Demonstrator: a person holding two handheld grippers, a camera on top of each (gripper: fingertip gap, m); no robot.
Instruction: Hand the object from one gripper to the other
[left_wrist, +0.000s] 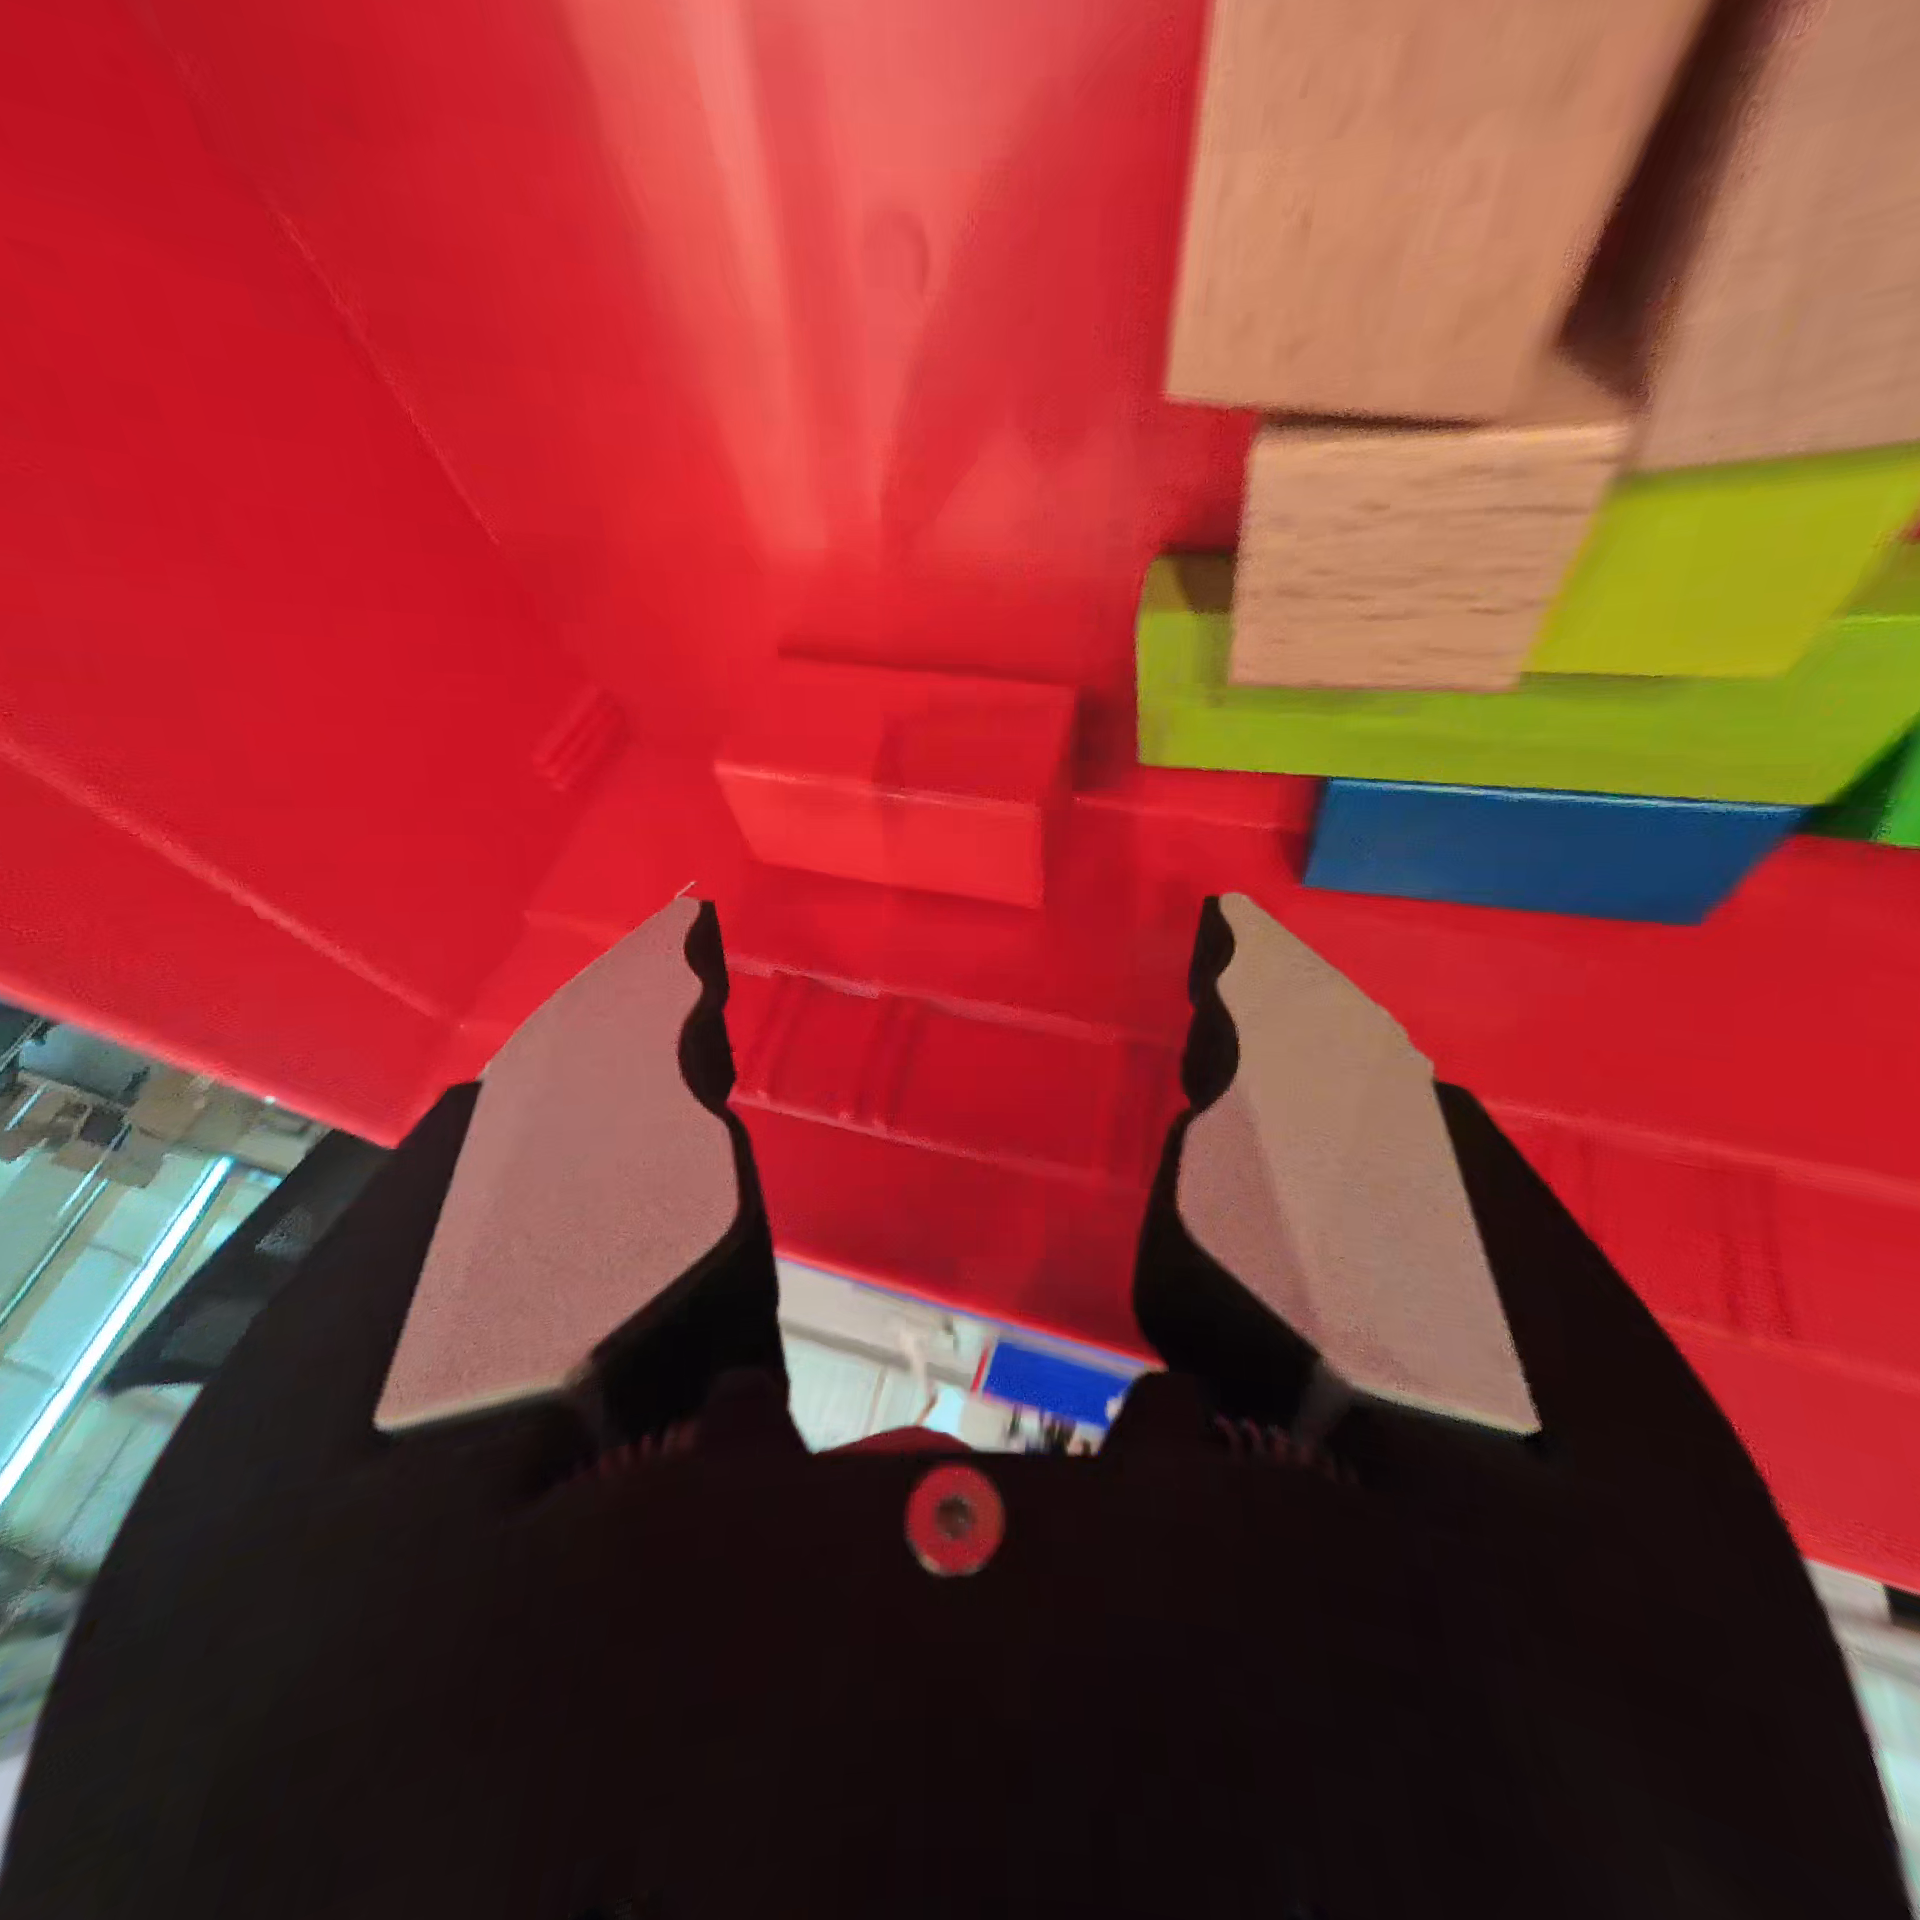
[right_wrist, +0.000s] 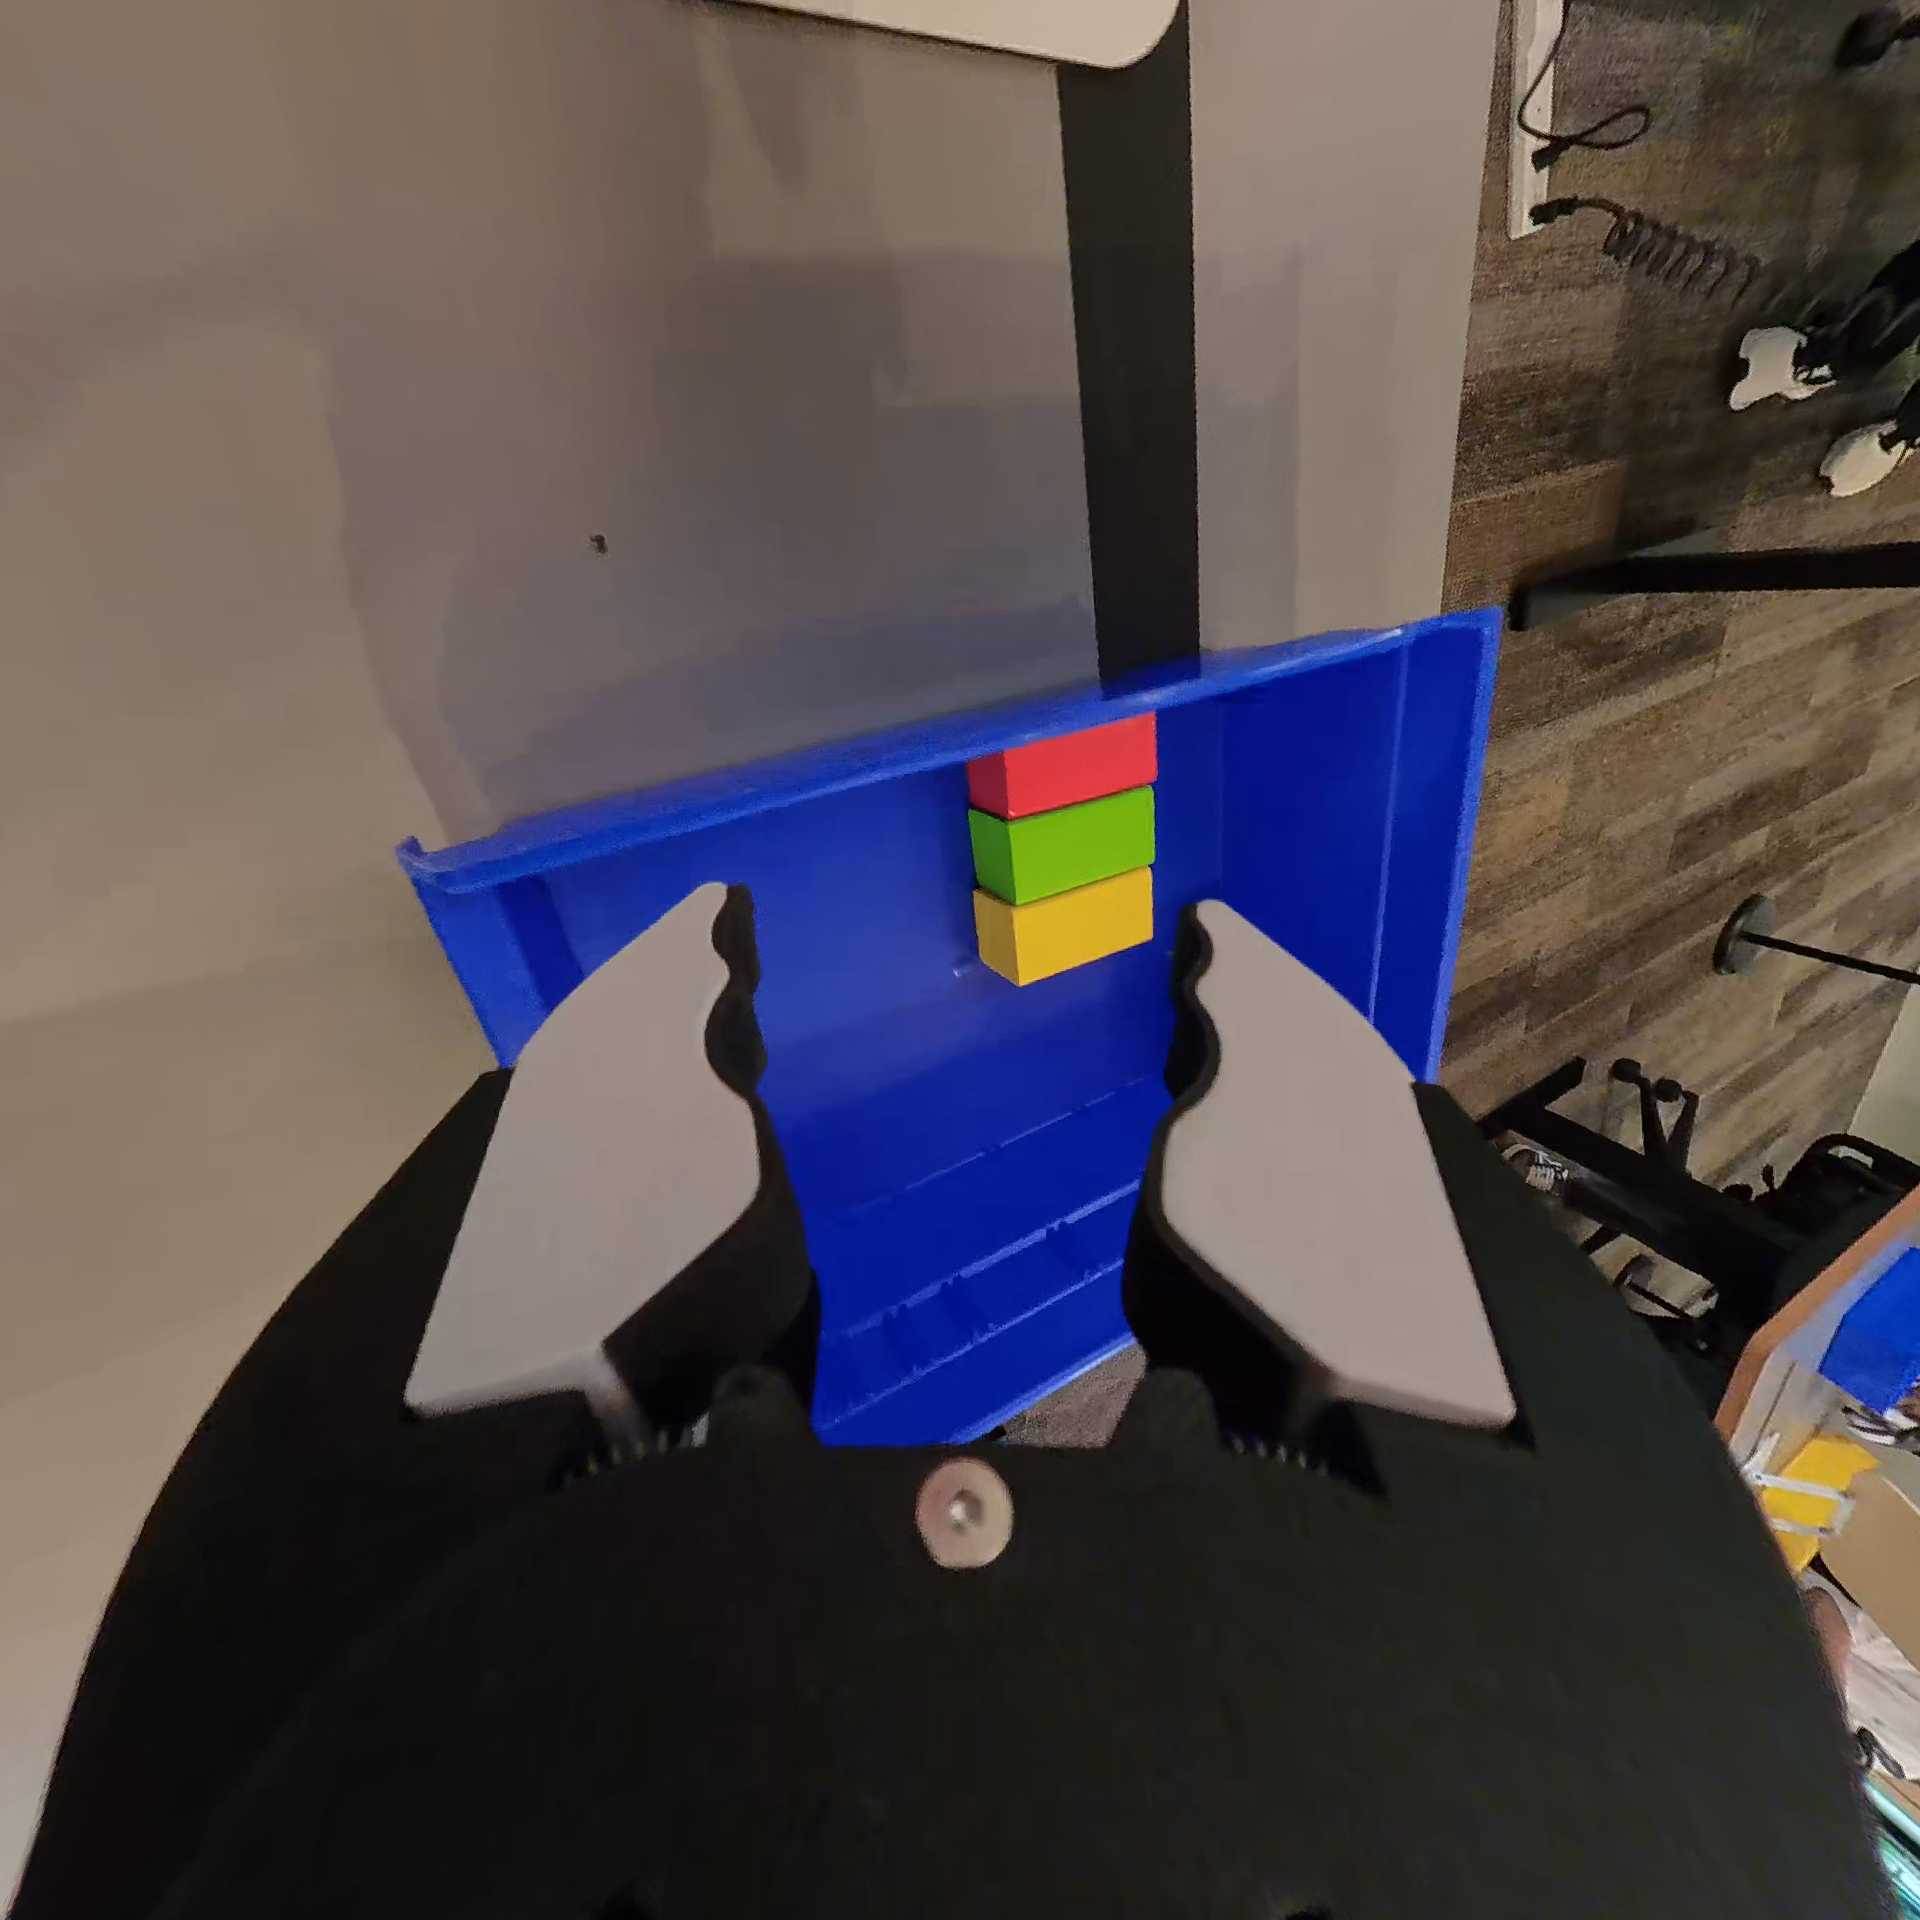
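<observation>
right wrist view: open gripper (right_wrist: 961, 925) above blue bin (right_wrist: 1444, 831), blocks (right_wrist: 1065, 847) against its far rim

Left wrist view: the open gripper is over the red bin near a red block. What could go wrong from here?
1. The red block nearly matches the red bin, and the view is blurred, so the left gripper could close off-centre.
2. The wooden, green and blue blocks piled close by could be knocked.
3. The right gripper hangs open over the blue bin, not yet positioned for a handover.
</observation>
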